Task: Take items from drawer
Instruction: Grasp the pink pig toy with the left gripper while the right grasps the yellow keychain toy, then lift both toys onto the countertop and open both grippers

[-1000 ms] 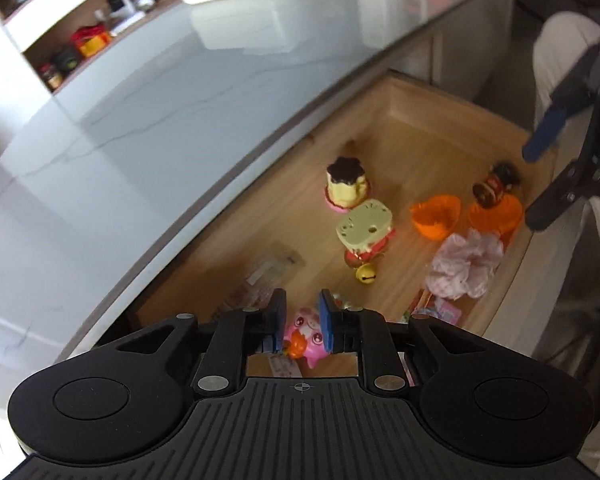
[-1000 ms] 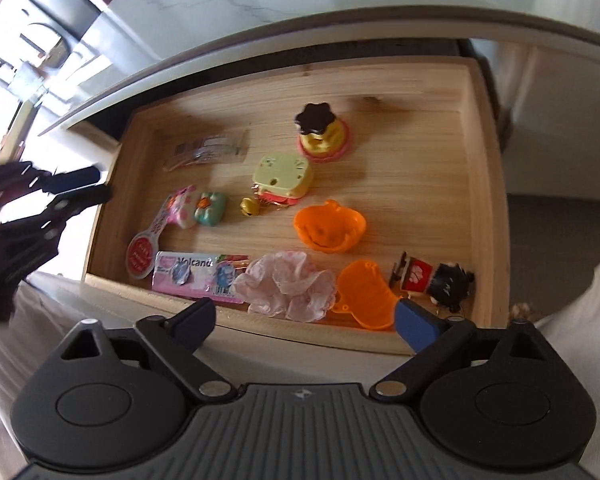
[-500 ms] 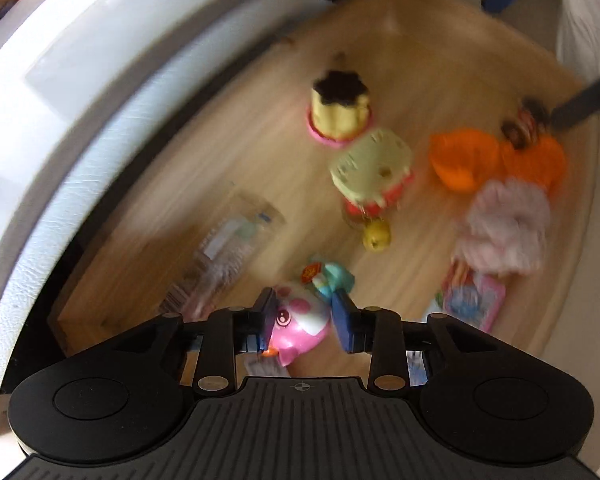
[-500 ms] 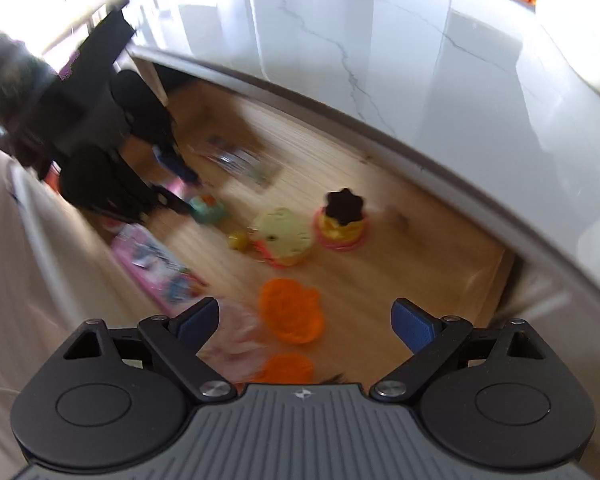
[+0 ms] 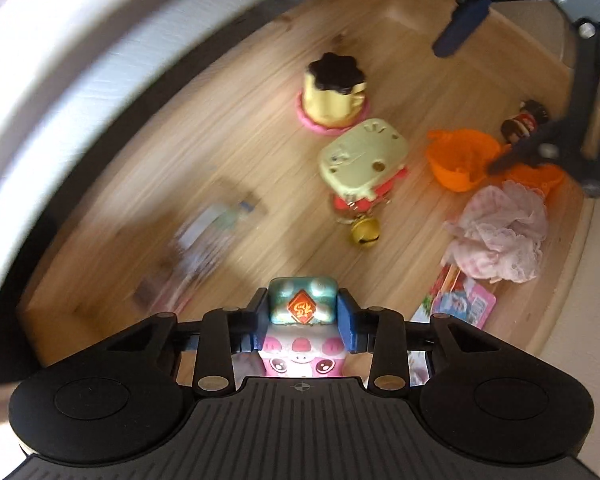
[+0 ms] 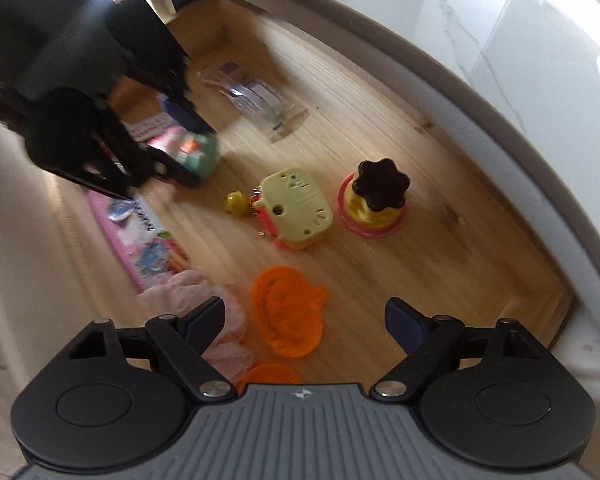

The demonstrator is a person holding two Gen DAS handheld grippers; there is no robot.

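While the wooden drawer (image 5: 228,128) stands pulled out from under the white surface (image 6: 540,52), both tools are down over the toys inside it. The left tool (image 5: 303,316) has its two blue pads on either side of a small teal and pink toy (image 5: 302,300). Its jaws have just been opening, and the toy sits between them. The pads look very close to the toy's sides, but I cannot tell if they press on it yet. In the right wrist view that same toy lies near the left end of the drawer, low on the wood.

The right tool (image 6: 305,322) is wide open with nothing between its pads, though its jaws have just been closing a little. It hangs over an orange pumpkin shape (image 6: 288,312), with a frilly pink cloth (image 5: 500,236) just beside it. A yellow toy clock (image 6: 296,210), a little gold bell (image 5: 365,233) and a pudding toy (image 6: 374,196) sit farther in.

To do this step well, I think the left tool should squeeze gently on the flat sides of the toy, low enough that it does not pop out. Then it should lift straight up, clear of the drawer edge. The right tool should come down straight over the pumpkin shape and keep away from the frilly cloth, so the cloth does not get caught.
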